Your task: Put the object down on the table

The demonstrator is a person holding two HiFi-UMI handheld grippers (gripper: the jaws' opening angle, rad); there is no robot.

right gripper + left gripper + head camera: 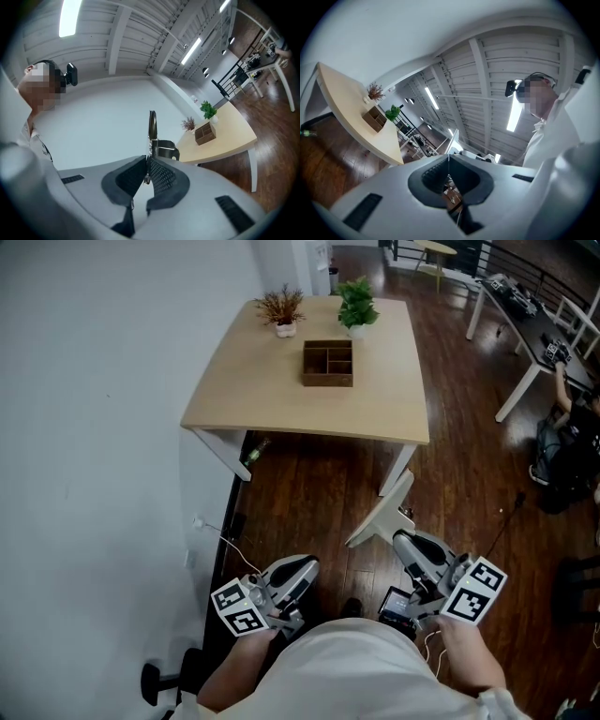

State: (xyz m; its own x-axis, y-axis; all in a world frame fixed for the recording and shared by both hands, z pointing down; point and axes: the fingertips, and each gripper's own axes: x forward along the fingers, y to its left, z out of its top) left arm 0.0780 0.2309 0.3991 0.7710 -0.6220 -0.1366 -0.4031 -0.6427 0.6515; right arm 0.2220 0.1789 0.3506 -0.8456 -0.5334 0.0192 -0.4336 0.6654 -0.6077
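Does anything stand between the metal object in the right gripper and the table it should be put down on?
Nothing visible does. The right gripper holds the metal object, and only bare floor lies before the table. The wooden box, reddish plant and green plant sit on its far half; the near half is bare.

Looks steeply down from the head, past the left gripper and right gripper close against the body, onto the floor and the table well ahead, and peers from each gripper along its jaws, rolled sideways, at that same distant table, box and plants.
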